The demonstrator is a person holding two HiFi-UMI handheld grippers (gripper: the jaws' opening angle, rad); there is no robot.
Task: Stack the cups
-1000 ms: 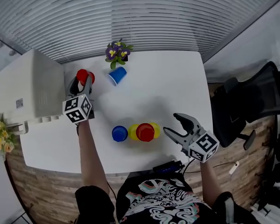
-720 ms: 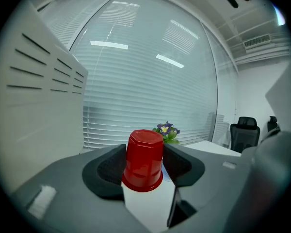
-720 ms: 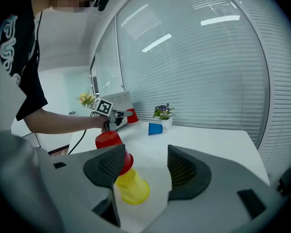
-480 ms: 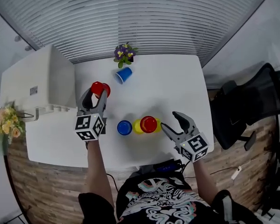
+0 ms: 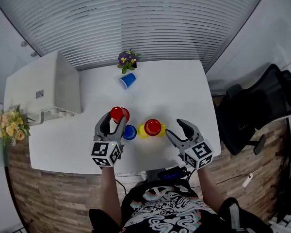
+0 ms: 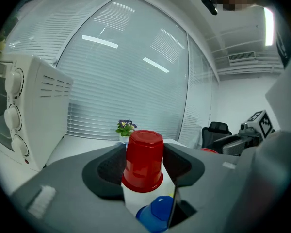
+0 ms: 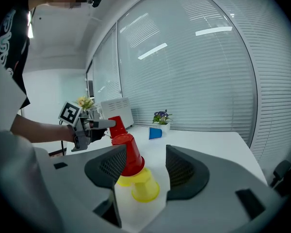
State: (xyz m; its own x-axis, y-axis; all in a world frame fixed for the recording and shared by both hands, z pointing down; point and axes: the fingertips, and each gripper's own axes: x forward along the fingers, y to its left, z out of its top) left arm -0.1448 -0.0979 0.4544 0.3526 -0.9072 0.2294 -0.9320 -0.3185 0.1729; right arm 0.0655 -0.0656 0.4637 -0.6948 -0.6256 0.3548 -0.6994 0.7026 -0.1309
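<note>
Cups on the white bench (image 5: pixel 184 91) number six: two red, two blue and two yellow. All are smooth tapered plastic with faceted bases.

Containers:
- One red cup (image 5: pixel 119 114) is inverted between the jaws of the left gripper (image 5: pixel 116 119), which is clamped on its sides. It is raised at 11 o'clock of an inverted blue cup (image 5: pixel 129 132).
- The second red cup (image 5: pixel 153 127) sits inverted over a yellow cup (image 5: pixel 142 130).
- The other yellow cup (image 5: pixel 162 129) touches that stack at 3 o'clock. It appears inverted, though the view is too coarse to confirm.
- The second blue cup (image 5: pixel 127 80) lies on its side at 12 o'clock, near a flower pot (image 5: pixel 128 59).

The right gripper (image 5: pixel 173 127) has its mesh-textured jaws wide and closing, with nothing pressed between them. The stack stands just ahead of it.

A white oven (image 5: pixel 43 89) occupies the bench at 9 o'clock.
</note>
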